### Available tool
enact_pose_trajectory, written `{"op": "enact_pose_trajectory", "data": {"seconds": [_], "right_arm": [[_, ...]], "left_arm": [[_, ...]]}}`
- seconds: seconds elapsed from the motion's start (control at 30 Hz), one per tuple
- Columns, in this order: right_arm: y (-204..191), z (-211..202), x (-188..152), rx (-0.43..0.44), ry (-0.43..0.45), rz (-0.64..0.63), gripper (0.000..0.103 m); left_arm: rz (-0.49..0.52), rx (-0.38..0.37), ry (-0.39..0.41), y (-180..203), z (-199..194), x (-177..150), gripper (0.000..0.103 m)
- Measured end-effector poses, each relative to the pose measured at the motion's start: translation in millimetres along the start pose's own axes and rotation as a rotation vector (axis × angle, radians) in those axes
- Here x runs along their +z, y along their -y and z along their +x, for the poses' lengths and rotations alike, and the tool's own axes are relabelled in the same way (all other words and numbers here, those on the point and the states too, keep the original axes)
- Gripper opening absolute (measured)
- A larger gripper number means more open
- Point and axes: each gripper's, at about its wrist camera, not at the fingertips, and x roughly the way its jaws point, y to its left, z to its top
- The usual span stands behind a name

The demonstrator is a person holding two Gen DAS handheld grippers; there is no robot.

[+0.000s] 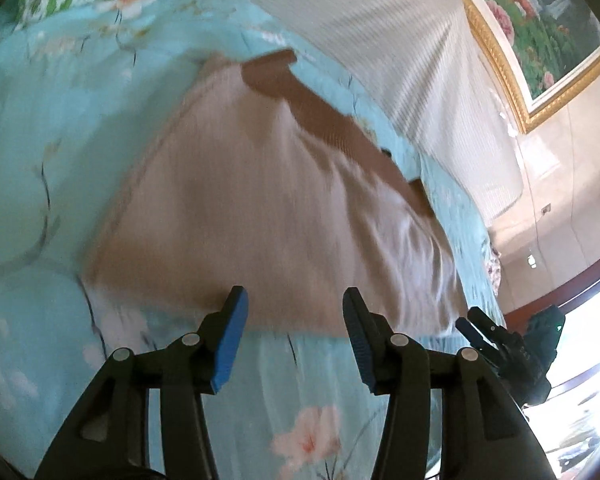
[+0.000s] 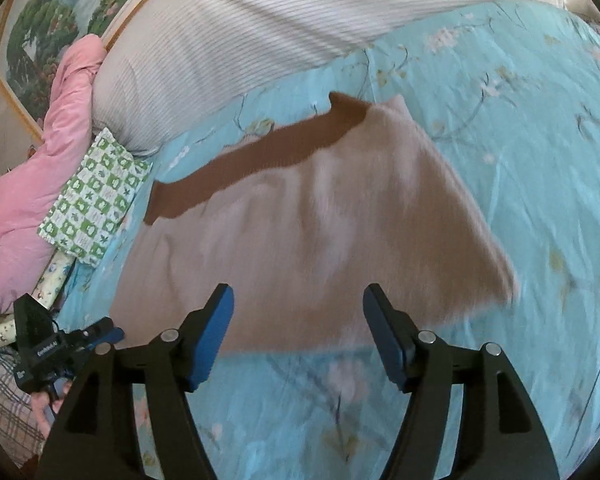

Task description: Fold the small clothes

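A small beige knit garment (image 1: 260, 208) with a brown band (image 1: 332, 124) along its far edge lies spread on the light blue floral bedcover (image 1: 40, 152). It also shows in the right wrist view (image 2: 320, 216), with the brown band (image 2: 260, 160) at its far side. My left gripper (image 1: 294, 300) is open and empty, just above the garment's near hem. My right gripper (image 2: 298, 300) is open and empty, over the near hem as well. The right gripper also shows at the right of the left wrist view (image 1: 466, 322), by the garment's right corner. The left gripper shows at the lower left of the right wrist view (image 2: 112, 332).
A white striped headboard cushion (image 2: 260, 28) runs along the far side of the bed. A green-and-white checked cloth (image 2: 96, 196) and a pink quilt (image 2: 28, 184) lie at the left. A framed flower painting (image 1: 540, 24) hangs on the wall.
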Motion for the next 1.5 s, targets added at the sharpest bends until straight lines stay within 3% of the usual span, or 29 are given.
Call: {"op": "enact_pose_trajectory", "data": {"seconds": [0.2, 0.4, 0.7, 1.0, 1.1, 1.2, 1.23, 1.3, 1.5], "right_arm": [[-4.5, -7.2, -25.2, 0.010, -0.021, 0.011, 0.068], [-3.3, -14.2, -41.8, 0.012, -0.024, 0.034, 0.069], [-14.1, -14.8, -56.8, 0.036, -0.043, 0.015, 0.069], [-19.2, -11.4, -48.9, 0.061, -0.043, 0.009, 0.069], [-18.5, -9.2, -43.3, 0.066, -0.043, 0.005, 0.069], [-15.7, -6.1, -35.6, 0.068, -0.038, 0.004, 0.069], [-14.3, -5.1, -32.8, 0.068, -0.035, 0.007, 0.069], [-10.8, -3.2, -25.2, 0.070, -0.029, 0.011, 0.069], [-0.5, 1.2, 8.0, 0.091, -0.015, 0.002, 0.069]], "left_arm": [[-0.024, 0.006, -0.037, -3.0, -1.5, -30.3, 0.054], [-0.053, 0.003, -0.024, -3.9, -6.3, -40.9, 0.058], [-0.135, -0.002, 0.010, -11.5, 3.5, -30.3, 0.062], [-0.250, -0.011, 0.105, -38.0, 15.9, 8.2, 0.062], [-0.248, 0.025, 0.132, -35.4, 20.5, 20.9, 0.062], [-0.218, 0.079, 0.160, -28.0, 24.6, 31.3, 0.054], [-0.195, 0.097, 0.169, -24.4, 25.2, 34.2, 0.039], [-0.142, 0.139, 0.171, -14.6, 28.6, 39.5, 0.022], [0.090, 0.175, 0.218, 39.9, 19.2, 43.3, 0.011]]}}
